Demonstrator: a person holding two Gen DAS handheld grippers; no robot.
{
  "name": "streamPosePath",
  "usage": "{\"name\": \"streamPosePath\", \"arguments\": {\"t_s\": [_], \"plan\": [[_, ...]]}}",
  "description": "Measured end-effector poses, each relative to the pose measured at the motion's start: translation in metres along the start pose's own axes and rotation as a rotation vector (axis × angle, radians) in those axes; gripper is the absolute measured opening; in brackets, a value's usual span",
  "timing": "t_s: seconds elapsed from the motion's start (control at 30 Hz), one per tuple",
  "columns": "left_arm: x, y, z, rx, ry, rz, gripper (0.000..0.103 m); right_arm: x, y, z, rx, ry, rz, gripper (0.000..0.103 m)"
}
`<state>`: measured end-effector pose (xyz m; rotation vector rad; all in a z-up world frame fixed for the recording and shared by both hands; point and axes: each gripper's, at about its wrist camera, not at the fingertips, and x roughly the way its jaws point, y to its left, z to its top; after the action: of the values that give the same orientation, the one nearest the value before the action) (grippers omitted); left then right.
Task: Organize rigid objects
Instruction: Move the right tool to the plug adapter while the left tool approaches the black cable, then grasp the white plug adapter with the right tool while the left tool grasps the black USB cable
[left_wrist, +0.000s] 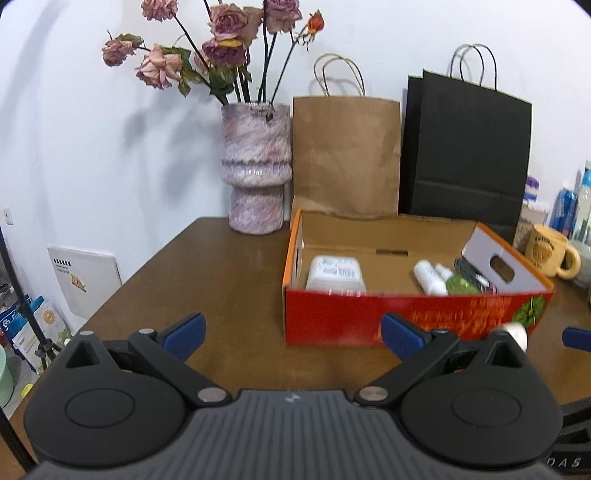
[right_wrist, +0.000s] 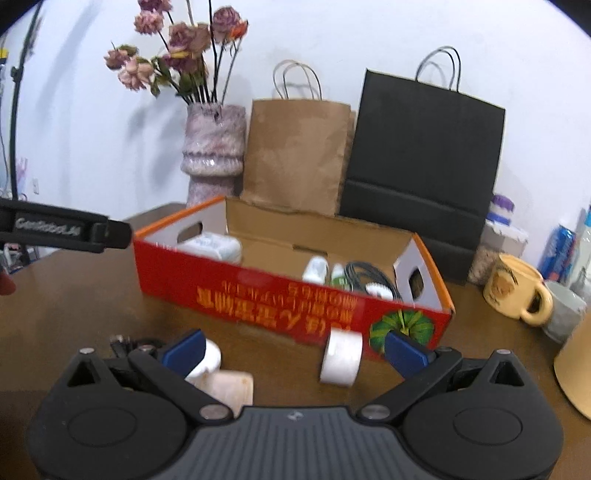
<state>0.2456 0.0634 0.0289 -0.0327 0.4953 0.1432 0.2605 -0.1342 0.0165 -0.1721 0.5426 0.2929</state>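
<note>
Standing on a brown table, bags line a white wall.

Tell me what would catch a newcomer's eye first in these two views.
Probably the red cardboard box mid-table, open-topped with white bottles and a coiled cable inside. Behind it, a mottled pink vase of dried roses stands left of a brown bag and a black bag against the wall.

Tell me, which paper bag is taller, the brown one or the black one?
The black paper bag, on the right. Its top edge rises above that of the brown paper bag beside it, in both views.
</note>
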Motion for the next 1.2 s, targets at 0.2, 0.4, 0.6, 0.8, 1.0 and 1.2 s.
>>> {"name": "streamPosePath", "arguments": {"t_s": [0.2, 0.4, 0.6, 0.8, 1.0, 1.2], "plan": [[-0.012, 0.008, -0.013, 0.014, 0.014, 0.002, 0.103, -0.008, 0.01, -0.012, 0.004, 0.03, 0.011, 0.103], [-0.016, 0.023, -0.026, 0.013, 0.058, -0.001, 0.103, -0.006, 0.017, -0.019, 0.012, 0.07, 0.012, 0.103], [-0.02, 0.035, -0.035, 0.004, 0.085, -0.008, 0.103, 0.002, 0.023, -0.022, 0.028, 0.1, 0.007, 0.096], [-0.02, 0.035, -0.036, 0.004, 0.084, -0.02, 0.103, 0.013, 0.024, -0.021, 0.058, 0.127, 0.017, 0.083], [-0.02, 0.034, -0.036, 0.005, 0.084, -0.023, 0.103, 0.017, 0.025, -0.022, 0.086, 0.143, 0.058, 0.038], [-0.019, 0.034, -0.036, 0.003, 0.09, -0.022, 0.103, 0.017, 0.026, -0.022, 0.083, 0.14, 0.054, 0.038]]}}
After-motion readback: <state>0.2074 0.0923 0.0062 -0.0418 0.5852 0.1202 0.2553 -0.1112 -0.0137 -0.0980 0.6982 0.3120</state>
